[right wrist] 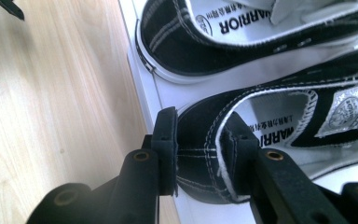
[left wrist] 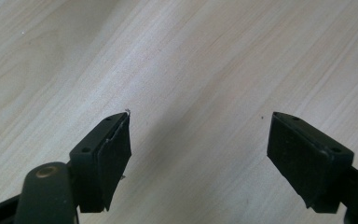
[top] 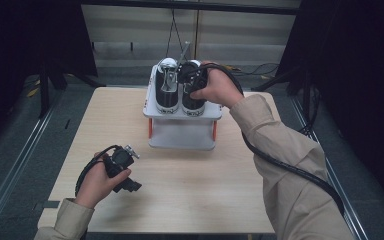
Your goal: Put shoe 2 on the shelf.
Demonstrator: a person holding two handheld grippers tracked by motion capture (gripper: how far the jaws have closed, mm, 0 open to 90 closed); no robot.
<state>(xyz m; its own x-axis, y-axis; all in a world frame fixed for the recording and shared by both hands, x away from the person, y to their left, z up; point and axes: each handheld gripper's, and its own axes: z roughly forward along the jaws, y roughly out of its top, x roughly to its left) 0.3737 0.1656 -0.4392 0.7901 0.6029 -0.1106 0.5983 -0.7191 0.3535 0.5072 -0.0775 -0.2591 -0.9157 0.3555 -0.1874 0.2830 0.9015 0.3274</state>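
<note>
Black canvas sneakers, two of them, sit side by side on a small white rack at the far edge of my wooden table. My right gripper clasps the heel of the right-hand sneaker, one jaw inside the collar. My left gripper hangs over bare wood, jaws spread apart. I judge placing nearly finished; letting go remains.

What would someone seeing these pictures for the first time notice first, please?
Probably the pair of black-and-white sneakers side by side on a small white shelf at the table's far edge. The right gripper straddles the heel of one sneaker, one jaw outside, one inside. The left gripper hovers open over the bare wooden table, near the front left.
</note>
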